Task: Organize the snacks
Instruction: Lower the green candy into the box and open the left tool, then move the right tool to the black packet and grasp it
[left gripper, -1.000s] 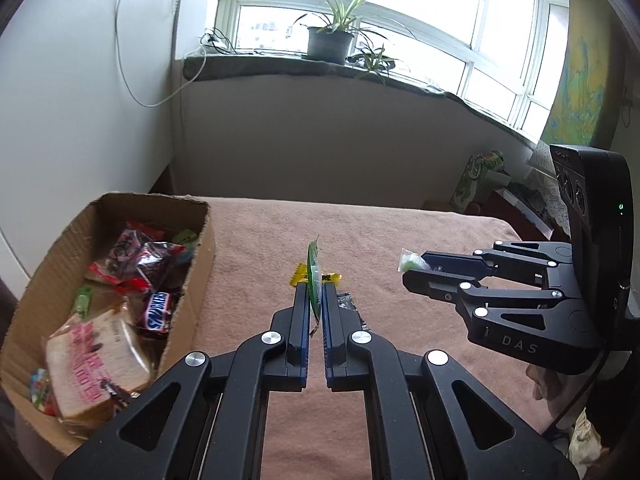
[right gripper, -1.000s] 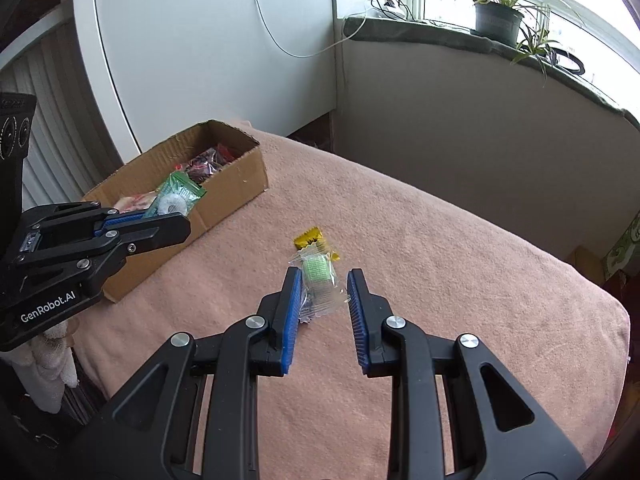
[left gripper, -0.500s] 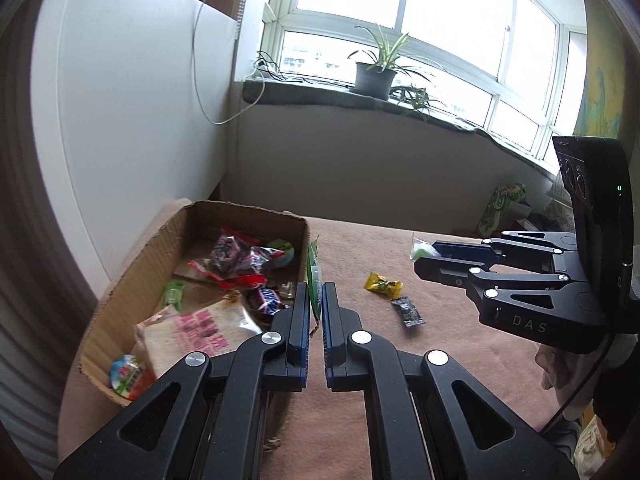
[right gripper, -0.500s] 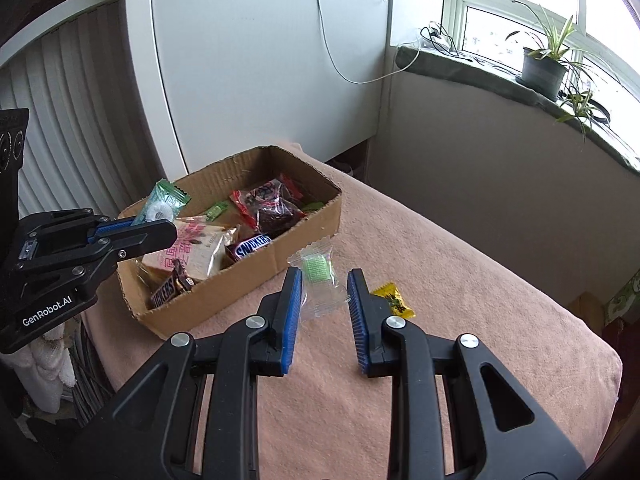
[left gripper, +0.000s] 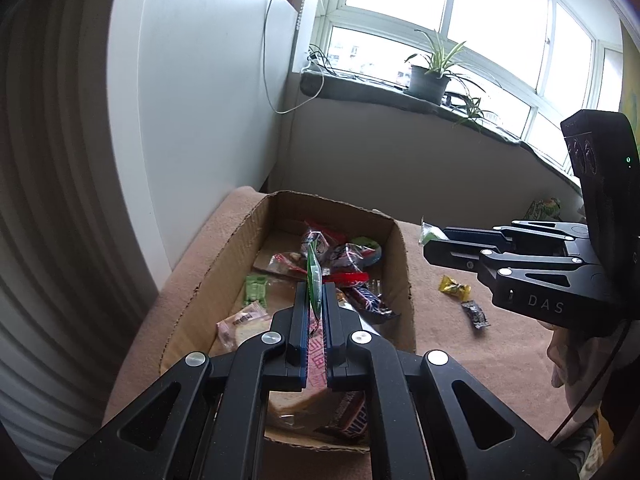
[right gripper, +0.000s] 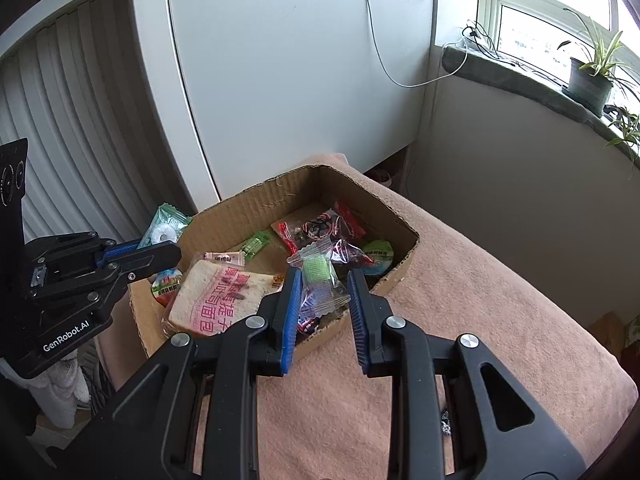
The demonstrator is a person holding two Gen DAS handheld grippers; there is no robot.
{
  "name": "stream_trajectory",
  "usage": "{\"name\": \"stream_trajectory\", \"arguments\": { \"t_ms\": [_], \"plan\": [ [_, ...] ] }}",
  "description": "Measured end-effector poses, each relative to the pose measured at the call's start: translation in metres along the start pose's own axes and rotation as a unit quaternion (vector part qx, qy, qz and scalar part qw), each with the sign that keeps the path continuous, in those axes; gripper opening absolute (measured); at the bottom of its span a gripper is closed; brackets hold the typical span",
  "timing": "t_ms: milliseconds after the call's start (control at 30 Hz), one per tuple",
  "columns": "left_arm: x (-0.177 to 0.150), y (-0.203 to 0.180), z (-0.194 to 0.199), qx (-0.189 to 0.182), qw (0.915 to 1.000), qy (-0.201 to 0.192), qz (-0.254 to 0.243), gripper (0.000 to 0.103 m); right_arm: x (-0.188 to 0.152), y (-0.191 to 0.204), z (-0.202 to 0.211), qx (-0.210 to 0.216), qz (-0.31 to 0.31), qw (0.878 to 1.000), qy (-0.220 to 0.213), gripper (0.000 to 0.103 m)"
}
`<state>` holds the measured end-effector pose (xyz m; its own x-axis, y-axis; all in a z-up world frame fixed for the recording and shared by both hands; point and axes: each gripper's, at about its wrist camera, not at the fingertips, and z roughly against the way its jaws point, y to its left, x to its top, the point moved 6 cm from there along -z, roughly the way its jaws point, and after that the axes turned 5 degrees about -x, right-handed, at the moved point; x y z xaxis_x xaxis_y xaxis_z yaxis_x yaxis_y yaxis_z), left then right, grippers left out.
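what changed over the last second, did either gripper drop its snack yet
No. Both grippers swung from over the cloth toward the cardboard box. The left gripper now hangs over it, the right gripper at its near edge. Unchanged: the left stays shut on the green mint packet, the right on the clear green candy; the yellow candy remains on the cloth.

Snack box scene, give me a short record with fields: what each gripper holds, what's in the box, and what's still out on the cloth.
left gripper: jaws shut on a green packet, held edge-on over the box
right gripper: jaws shut on a clear wrapper with a green candy, at the box's near wall
box: open cardboard; holds wrapped bread, Snickers bars, red wrappers and other snacks
cloth: pink, under the box
left out: yellow candy and dark candy on the cloth, right of the box
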<state>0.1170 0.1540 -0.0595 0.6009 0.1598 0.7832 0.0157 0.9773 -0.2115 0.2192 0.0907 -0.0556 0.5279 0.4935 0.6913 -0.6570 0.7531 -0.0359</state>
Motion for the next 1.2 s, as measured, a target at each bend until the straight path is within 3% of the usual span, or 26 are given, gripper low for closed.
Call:
{"name": "stream_trajectory", "arguments": {
  "t_ms": [533,567,600,667,900,1033,1200],
  "plan": [
    [-0.003,0.017,-0.011,0.016,0.9998,0.011,0.008,0.008,0.006,0.006,-0.029,0.024,-0.017,0.999,0.025,0.027],
    [-0.004,0.017,-0.011,0.017,0.9997,0.011,0.009,0.016,0.007,0.005,-0.028,0.024,-0.020,0.999,0.023,0.035],
    [-0.004,0.018,-0.010,0.019,0.9997,0.011,0.010,0.018,0.007,0.004,-0.027,0.024,-0.023,0.999,0.020,0.051],
    [-0.005,0.019,-0.010,0.024,0.9996,0.012,0.009,0.022,0.009,0.001,-0.022,0.018,-0.029,0.999,0.008,0.068],
    [-0.006,0.021,-0.006,0.030,0.9994,0.010,0.012,0.034,0.010,-0.006,-0.012,0.011,-0.041,0.999,-0.001,0.082],
    [-0.006,0.018,-0.004,0.029,0.9995,0.011,0.008,0.047,0.004,-0.011,-0.003,0.004,-0.039,0.999,-0.003,0.083],
    [-0.004,0.009,0.003,0.029,0.9996,0.001,0.002,0.047,-0.007,-0.030,0.015,-0.006,-0.053,0.999,-0.010,0.083]
  ]
}}
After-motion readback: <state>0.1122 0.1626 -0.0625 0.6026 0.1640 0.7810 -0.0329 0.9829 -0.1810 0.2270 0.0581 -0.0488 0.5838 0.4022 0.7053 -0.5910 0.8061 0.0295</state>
